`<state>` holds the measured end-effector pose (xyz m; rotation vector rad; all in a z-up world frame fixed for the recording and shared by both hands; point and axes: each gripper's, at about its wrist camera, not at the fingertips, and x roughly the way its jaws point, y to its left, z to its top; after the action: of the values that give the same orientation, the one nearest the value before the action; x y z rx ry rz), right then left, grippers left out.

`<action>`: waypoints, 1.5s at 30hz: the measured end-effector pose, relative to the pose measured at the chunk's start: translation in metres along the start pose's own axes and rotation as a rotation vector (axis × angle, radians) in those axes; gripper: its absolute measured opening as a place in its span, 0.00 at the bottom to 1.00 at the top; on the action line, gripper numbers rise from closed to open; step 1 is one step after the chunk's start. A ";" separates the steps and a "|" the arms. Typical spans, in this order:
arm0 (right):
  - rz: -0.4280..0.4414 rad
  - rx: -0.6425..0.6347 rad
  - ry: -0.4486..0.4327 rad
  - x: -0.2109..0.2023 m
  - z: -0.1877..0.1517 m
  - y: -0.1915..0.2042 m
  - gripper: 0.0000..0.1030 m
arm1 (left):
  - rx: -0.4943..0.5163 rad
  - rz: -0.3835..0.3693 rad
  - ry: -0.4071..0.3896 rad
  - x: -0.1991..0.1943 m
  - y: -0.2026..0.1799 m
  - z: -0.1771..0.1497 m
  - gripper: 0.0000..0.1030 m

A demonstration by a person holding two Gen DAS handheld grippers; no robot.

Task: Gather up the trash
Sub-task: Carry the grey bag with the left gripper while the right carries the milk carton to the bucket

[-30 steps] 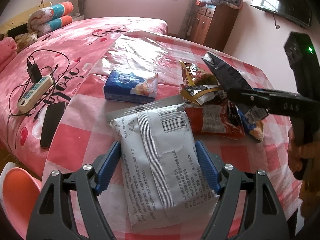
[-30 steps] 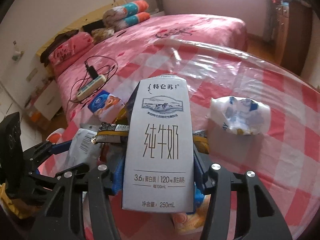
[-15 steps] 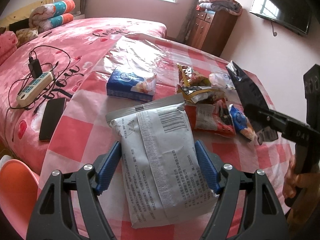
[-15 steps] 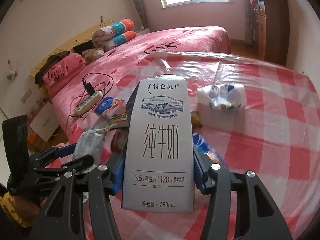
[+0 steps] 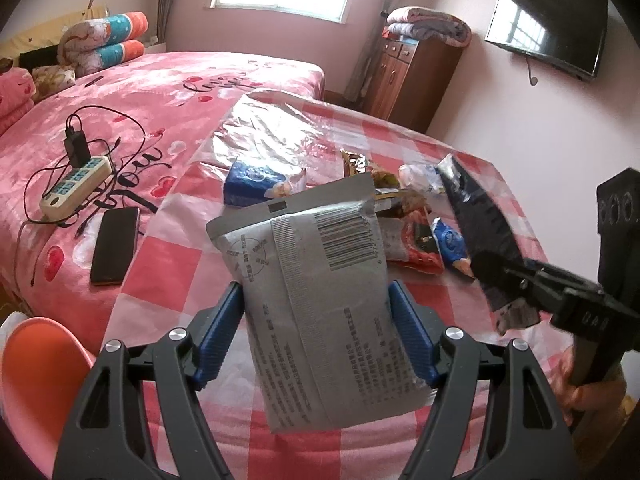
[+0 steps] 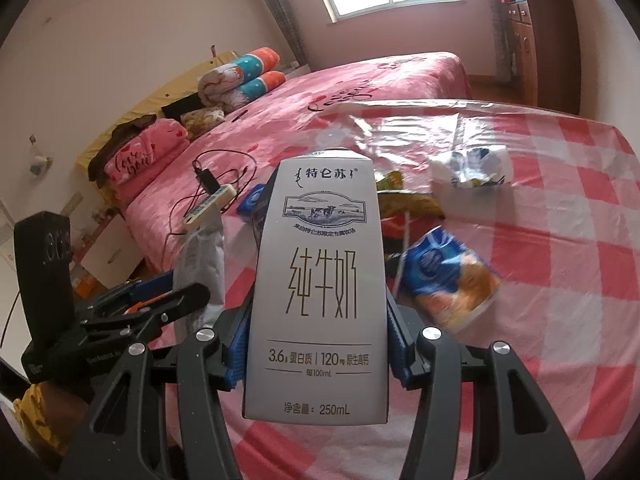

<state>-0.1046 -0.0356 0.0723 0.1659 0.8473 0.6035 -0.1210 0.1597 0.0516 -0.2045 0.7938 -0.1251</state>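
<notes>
left gripper (image 5: 316, 320): blue pads pinch flat grey foil snack pouch (image 5: 320, 300), lifted over table's near edge | right gripper (image 6: 316, 340): clamps tall grey milk carton (image 6: 320, 280) upright | remaining: crumpled wrappers (image 5: 404, 216) mid red-checked plastic-covered table (image 5: 180, 264), blue tissue pack (image 5: 256, 186) behind | risk: slick pouch could slide out if grip slackens

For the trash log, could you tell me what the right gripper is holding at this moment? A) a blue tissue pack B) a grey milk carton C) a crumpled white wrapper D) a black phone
B: the right gripper has its blue pads clamped on both sides of the grey milk carton, held upright above the checked table.
</notes>
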 end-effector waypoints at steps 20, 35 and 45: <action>0.080 -0.098 0.045 0.021 -0.011 0.083 0.54 | -0.057 -0.001 -0.075 -0.050 0.041 -0.013 0.71; 0.210 -0.256 0.142 0.071 -0.012 0.177 0.54 | -0.155 0.124 -0.108 -0.101 0.121 -0.034 0.70; 0.316 -0.343 0.246 0.123 -0.027 0.244 0.54 | -0.285 0.247 -0.079 -0.119 0.197 -0.065 0.70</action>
<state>-0.1681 0.2315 0.0644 -0.0913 0.9475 1.0716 -0.2434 0.3646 0.0444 -0.3767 0.7503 0.2294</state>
